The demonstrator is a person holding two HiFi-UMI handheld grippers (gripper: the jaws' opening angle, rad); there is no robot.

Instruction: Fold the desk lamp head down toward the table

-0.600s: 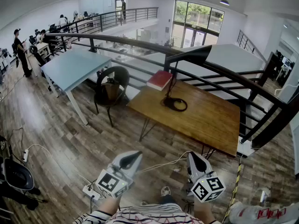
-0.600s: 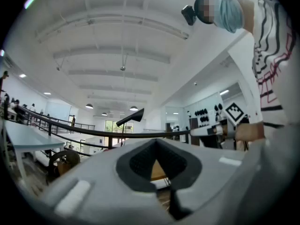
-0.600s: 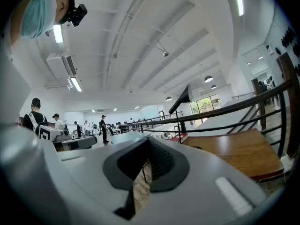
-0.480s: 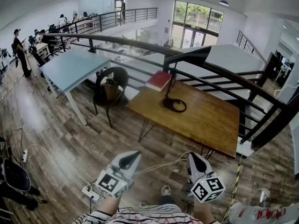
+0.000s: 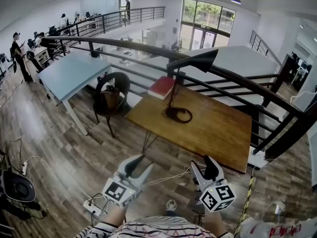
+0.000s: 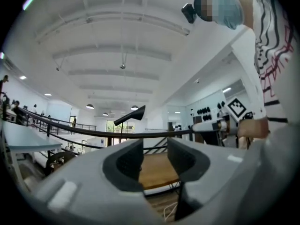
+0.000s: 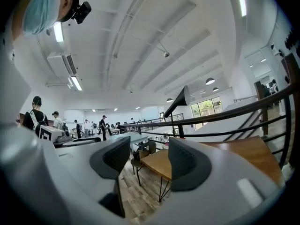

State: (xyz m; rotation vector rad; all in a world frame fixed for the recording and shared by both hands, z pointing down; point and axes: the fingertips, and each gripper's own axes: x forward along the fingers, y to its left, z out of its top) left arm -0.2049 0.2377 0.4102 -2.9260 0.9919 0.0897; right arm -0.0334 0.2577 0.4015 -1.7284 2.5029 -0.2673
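The black desk lamp stands on the wooden table (image 5: pixel 213 128), its ring base (image 5: pixel 179 115) near the table's far left. The cone-shaped lamp head (image 5: pixel 197 61) is raised high and reaches out to the right on a thin stem. Both grippers hang over the floor, well short of the table. My left gripper (image 5: pixel 137 164) is open with nothing between its jaws, and so is my right gripper (image 5: pixel 204 166). The lamp head (image 6: pixel 131 116) shows far beyond the left gripper (image 6: pixel 154 161) in its own view. In the right gripper view the lamp head (image 7: pixel 177 102) is likewise far past the right gripper (image 7: pixel 147 161).
A red book (image 5: pixel 162 87) lies at the table's far left corner. A black railing (image 5: pixel 237 81) runs behind the table. A black chair (image 5: pixel 111 90) and a pale blue table (image 5: pixel 69 71) stand to the left. Cables and a power strip (image 5: pixel 91 207) lie on the wood floor.
The view has come closer to the wooden table. Both grippers sit a little higher and nearer to it, and their jaws now show spread apart.
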